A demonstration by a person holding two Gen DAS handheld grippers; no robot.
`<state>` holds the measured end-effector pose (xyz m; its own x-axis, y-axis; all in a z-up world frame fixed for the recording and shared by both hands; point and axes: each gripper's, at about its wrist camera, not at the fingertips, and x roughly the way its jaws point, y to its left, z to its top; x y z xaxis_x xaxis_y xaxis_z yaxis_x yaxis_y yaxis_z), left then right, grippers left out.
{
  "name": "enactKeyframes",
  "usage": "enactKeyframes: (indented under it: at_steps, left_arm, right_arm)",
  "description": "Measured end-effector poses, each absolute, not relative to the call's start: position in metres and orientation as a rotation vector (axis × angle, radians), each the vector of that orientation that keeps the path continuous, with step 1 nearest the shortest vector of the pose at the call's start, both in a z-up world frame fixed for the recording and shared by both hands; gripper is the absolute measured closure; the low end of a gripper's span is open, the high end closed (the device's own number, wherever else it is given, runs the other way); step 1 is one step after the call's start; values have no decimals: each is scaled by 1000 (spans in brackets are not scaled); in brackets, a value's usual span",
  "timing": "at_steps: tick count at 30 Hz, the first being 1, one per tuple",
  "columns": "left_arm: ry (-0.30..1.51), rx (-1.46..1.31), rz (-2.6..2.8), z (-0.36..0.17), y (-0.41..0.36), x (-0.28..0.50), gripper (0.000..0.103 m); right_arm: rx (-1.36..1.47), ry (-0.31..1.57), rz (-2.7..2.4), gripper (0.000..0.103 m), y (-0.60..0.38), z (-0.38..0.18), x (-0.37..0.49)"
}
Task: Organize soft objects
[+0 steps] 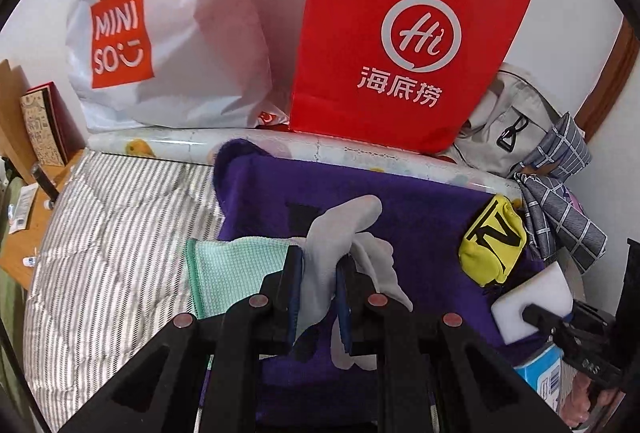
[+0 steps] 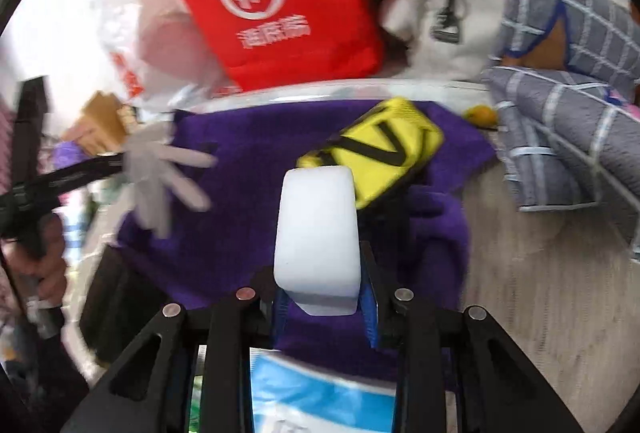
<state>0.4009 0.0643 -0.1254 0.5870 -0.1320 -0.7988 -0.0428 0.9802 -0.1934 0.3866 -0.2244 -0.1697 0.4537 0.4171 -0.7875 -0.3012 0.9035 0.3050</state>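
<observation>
From the left wrist, the left gripper (image 1: 320, 273) is clenched on a grey glove (image 1: 340, 233), whose limp digits fan out toward 1 o'clock over a purple towel (image 1: 420, 205) spread on the bed. A mint cloth (image 1: 236, 273) lies at 9 o'clock of the grip, its edge on the towel. A yellow pouch (image 1: 492, 237) sits at 3 o'clock on the towel, and beyond it at 4 o'clock the right gripper (image 1: 532, 315) carries a white sponge (image 1: 532, 301). A red paper bag (image 1: 400, 33) and a white plastic bag (image 1: 168, 33) stand at 12 and 10 o'clock against the wall.

From the right wrist, blurred, the right gripper (image 2: 324, 297) has its fingers closed on the white sponge (image 2: 316, 233), which stands up between them above the purple towel (image 2: 240, 193). The yellow pouch (image 2: 380, 149) lies just past it at 1 o'clock. The left gripper (image 2: 120, 163) shows at 9 o'clock with the glove (image 2: 160, 173) dangling from it. A grey checked cloth (image 2: 560, 113) is heaped at 2 o'clock.

Both hands seem to be in the carrying step, each bringing a soft item in over the towel. The next move likely calls for lowering each piece onto a free patch of towel clear of the pouch, then releasing without dragging the fabric.
</observation>
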Motion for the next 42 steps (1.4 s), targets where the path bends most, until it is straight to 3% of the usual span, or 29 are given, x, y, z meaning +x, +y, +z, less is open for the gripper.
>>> enactKeyframes:
  at_steps: [10,14,17,20,22,23,27,34,42]
  left_arm:
    - [968,-203,-81,-135,55,422,87]
    - [999,-183,-81,-143,51,431,87]
    - [1021,-185,-81,-148,50,436,85]
    - [1039,-187,-74,-151,51,440,68]
    - [1046,-160,-65,-151,49,440,43]
    - [1033,-136,-62,-148,47,438,42]
    - [1018,-127,-49,-142,49,433,40]
    - [995,-147,-36,-130,60,410,40]
    - [976,-169,17,-119,88,365,40]
  right_arm:
    - [157,1117,500,69,-214,-194,406]
    - [125,1096,417,49,-224,-188,407]
    - [54,1068,363,46,-225,-185,408]
    - [15,1054,358,44,-225,-182,407]
    - [-10,1032,340,44,-223,-179,404]
    - [-29,1018,337,44,-221,-177,402]
    - [-115,925,293,27,-217,-163,390]
    - [-76,825,284,24,-221,-133,365]
    - [-55,854,370,24,-196,-131,323]
